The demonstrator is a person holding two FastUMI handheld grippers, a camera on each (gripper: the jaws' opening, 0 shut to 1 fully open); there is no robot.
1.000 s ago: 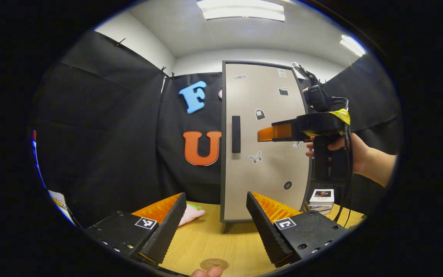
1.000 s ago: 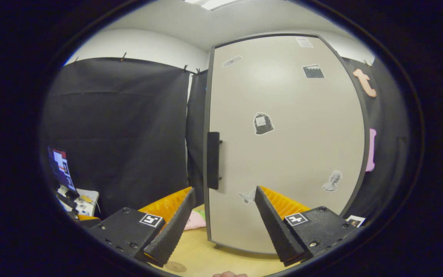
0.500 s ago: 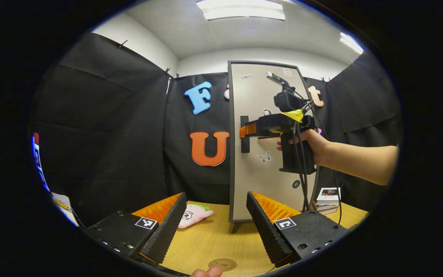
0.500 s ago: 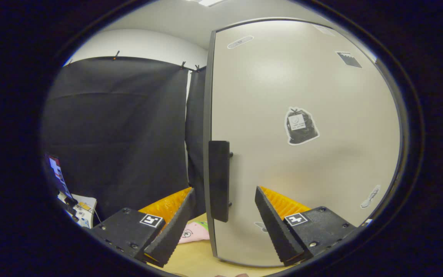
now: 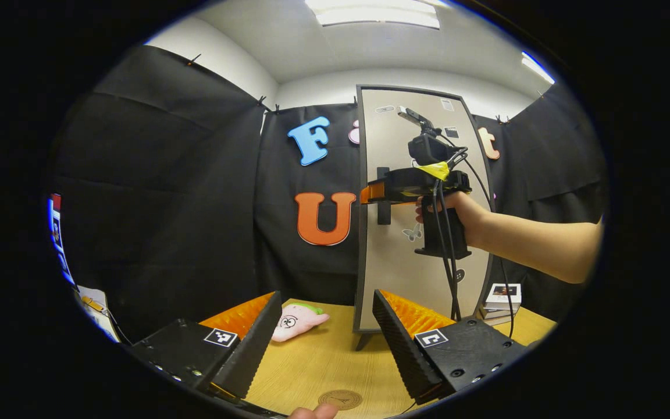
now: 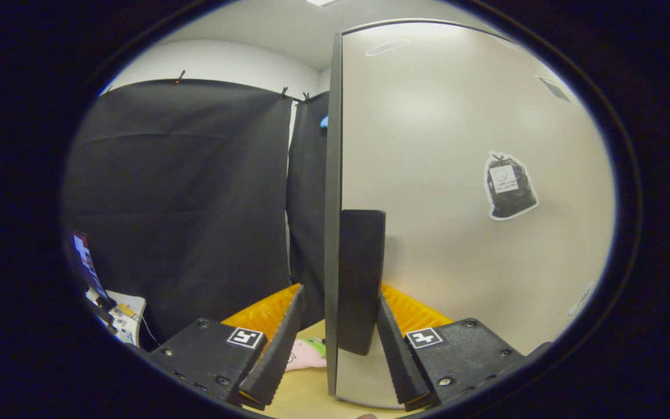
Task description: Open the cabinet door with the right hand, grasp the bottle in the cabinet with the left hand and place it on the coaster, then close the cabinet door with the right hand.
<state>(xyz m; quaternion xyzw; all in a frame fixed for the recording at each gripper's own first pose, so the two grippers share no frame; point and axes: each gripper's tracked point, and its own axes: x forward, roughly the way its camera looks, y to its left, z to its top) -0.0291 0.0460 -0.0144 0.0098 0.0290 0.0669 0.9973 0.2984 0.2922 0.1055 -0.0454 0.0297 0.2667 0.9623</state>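
Near, the left gripper (image 5: 320, 343) hangs open over the wooden table (image 5: 323, 366), by the round brown coaster (image 5: 340, 399). Farther off, the right gripper (image 6: 335, 343) straddles the black bar handle (image 6: 360, 279) of the closed beige cabinet door (image 6: 457, 233), fingers not visibly pressing. The bottle is presumably behind it. Pulling before clamping could slip off.

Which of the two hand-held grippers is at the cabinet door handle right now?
The right hand-held gripper: its fingers straddle the dark door handle on the closed cabinet door. The left hand-held gripper hangs open over the table, short of the cabinet.
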